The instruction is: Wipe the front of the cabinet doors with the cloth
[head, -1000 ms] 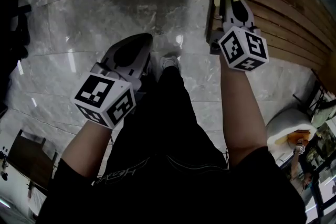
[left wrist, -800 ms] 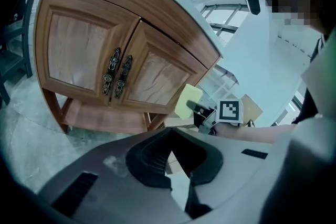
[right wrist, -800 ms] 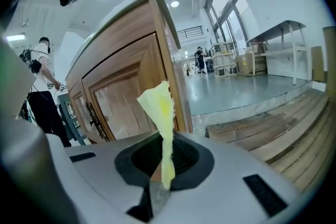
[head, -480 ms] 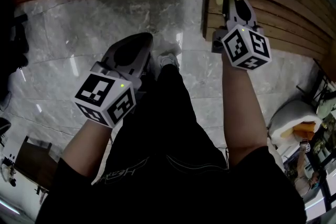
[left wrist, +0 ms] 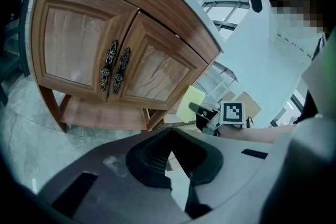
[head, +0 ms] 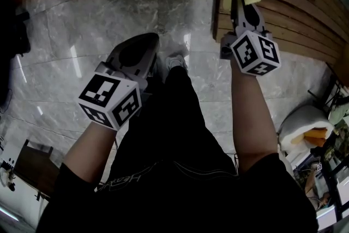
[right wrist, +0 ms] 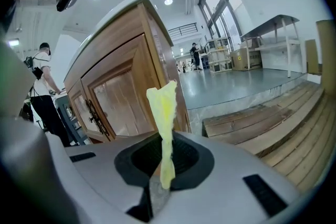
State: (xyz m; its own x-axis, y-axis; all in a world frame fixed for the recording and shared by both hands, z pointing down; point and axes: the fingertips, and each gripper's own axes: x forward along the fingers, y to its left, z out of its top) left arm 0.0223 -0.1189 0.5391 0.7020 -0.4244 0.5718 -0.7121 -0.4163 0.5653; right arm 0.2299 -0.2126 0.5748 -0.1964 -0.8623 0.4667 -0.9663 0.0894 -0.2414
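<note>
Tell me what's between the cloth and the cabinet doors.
Nothing; the gap from cloth to doors is bare, as the right gripper view shows.

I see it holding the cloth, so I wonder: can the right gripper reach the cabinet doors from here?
Probably yes: the right gripper, shut on the cloth, hangs near the cabinet doors with nothing visibly between.

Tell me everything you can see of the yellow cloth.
The cloth is pale yellow, thin and soft-looking, bunched into a narrow strip where the right gripper pinches it. Its lower end sits between the shut jaws; the rest stands upright above them, with a ragged top. In the head view it shows as a small flap beyond the gripper's tip. It is held in the air near the right corner of the wooden cabinet, not pressed against it.
</note>
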